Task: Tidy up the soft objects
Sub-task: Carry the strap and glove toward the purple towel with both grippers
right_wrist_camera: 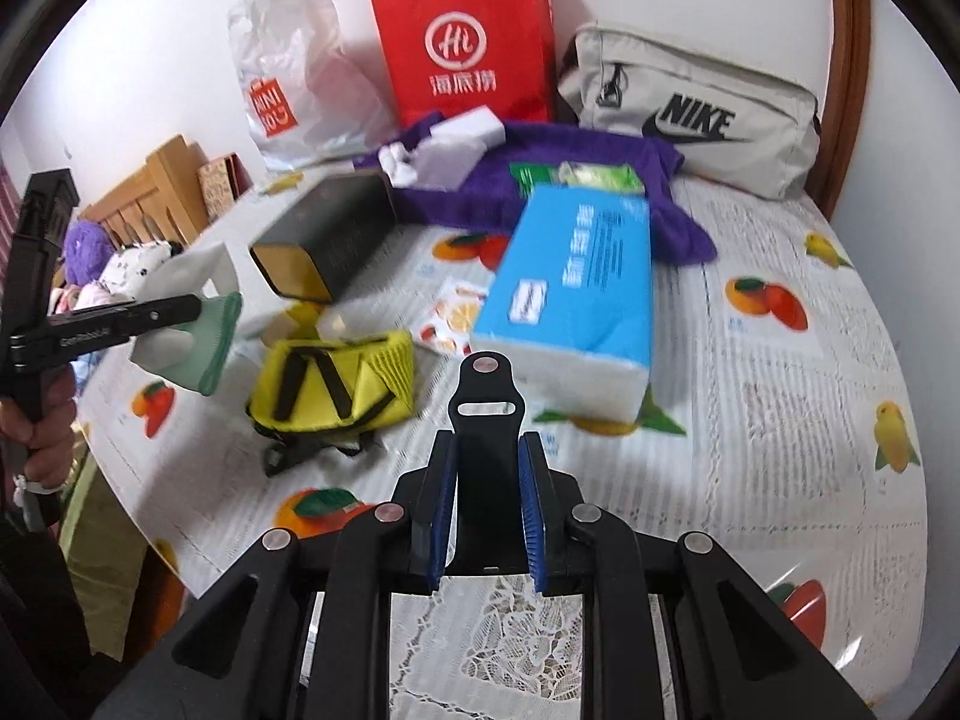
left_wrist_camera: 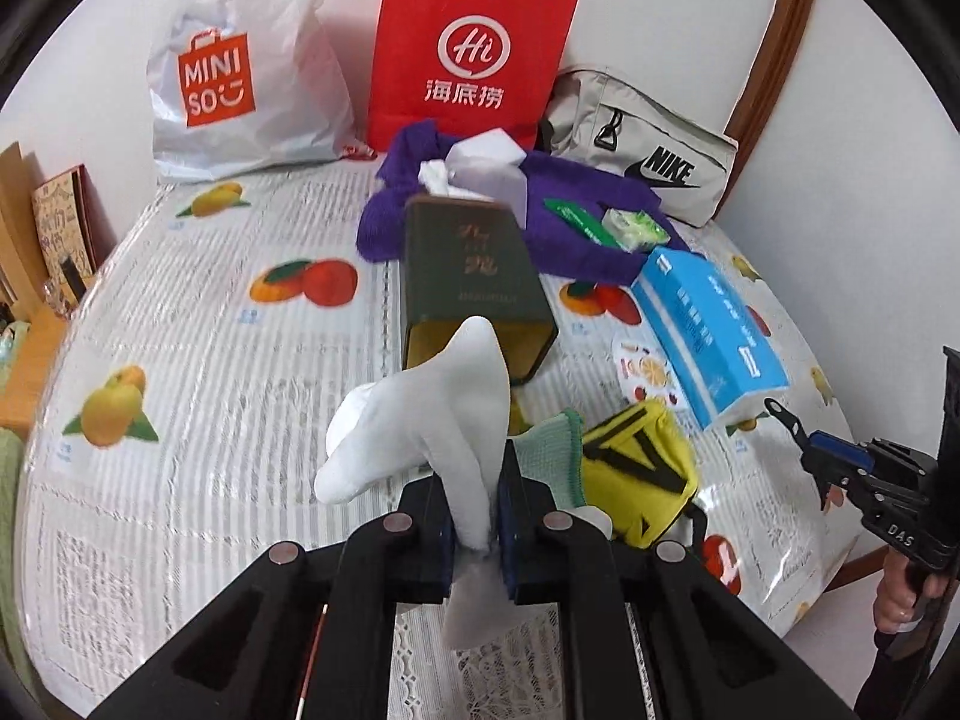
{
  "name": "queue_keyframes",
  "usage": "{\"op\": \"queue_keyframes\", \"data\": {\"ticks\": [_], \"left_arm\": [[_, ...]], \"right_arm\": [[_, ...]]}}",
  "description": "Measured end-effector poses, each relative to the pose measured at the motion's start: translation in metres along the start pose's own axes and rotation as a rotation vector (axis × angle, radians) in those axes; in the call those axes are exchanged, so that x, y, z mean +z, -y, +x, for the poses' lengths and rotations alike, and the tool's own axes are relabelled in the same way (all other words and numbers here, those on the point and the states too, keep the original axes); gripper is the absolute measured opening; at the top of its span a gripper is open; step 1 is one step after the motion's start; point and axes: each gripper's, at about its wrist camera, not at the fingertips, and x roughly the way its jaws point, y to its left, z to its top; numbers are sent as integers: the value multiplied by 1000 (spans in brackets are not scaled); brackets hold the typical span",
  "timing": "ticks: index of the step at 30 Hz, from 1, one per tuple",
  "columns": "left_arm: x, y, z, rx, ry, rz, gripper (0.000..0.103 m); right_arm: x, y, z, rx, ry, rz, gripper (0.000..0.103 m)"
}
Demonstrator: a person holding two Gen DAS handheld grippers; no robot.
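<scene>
My left gripper [left_wrist_camera: 474, 498] is shut on a white sock with a green cuff [left_wrist_camera: 420, 420] and holds it above the table, near the open mouth of a dark green tin [left_wrist_camera: 474, 282] lying on its side. The sock [right_wrist_camera: 192, 324] and left gripper [right_wrist_camera: 180, 306] also show at the left of the right wrist view. My right gripper [right_wrist_camera: 486, 450] has blue pads [right_wrist_camera: 531, 510] shut on a black flat clip-like piece [right_wrist_camera: 486, 408], above the table's near part. A yellow pouch with black straps [left_wrist_camera: 636, 474] [right_wrist_camera: 336, 378] lies by the tin. A purple cloth [left_wrist_camera: 576, 222] [right_wrist_camera: 570, 180] lies behind.
A blue tissue pack [left_wrist_camera: 708, 330] [right_wrist_camera: 576, 288], red paper bag [left_wrist_camera: 468, 54] [right_wrist_camera: 474, 42], white Miniso bag [left_wrist_camera: 240, 66], grey Nike bag [left_wrist_camera: 648, 150] [right_wrist_camera: 690, 114], a white tissue box [left_wrist_camera: 486, 168] and green packets [left_wrist_camera: 630, 228] crowd the far and right side. The fruit-print tablecloth [left_wrist_camera: 210, 330] covers the table.
</scene>
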Motion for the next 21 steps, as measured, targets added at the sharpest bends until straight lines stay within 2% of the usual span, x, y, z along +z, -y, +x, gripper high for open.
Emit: {"op": "queue_keyframes", "data": {"ticks": [10,21], "left_arm": [[42,8,-4,-18,23,1,11],[91,7,19,-38,25,-23,11]], "right_arm": [[48,5,-15,18,67,-27,21],[112,26,6,20,94,-37,21]]}}
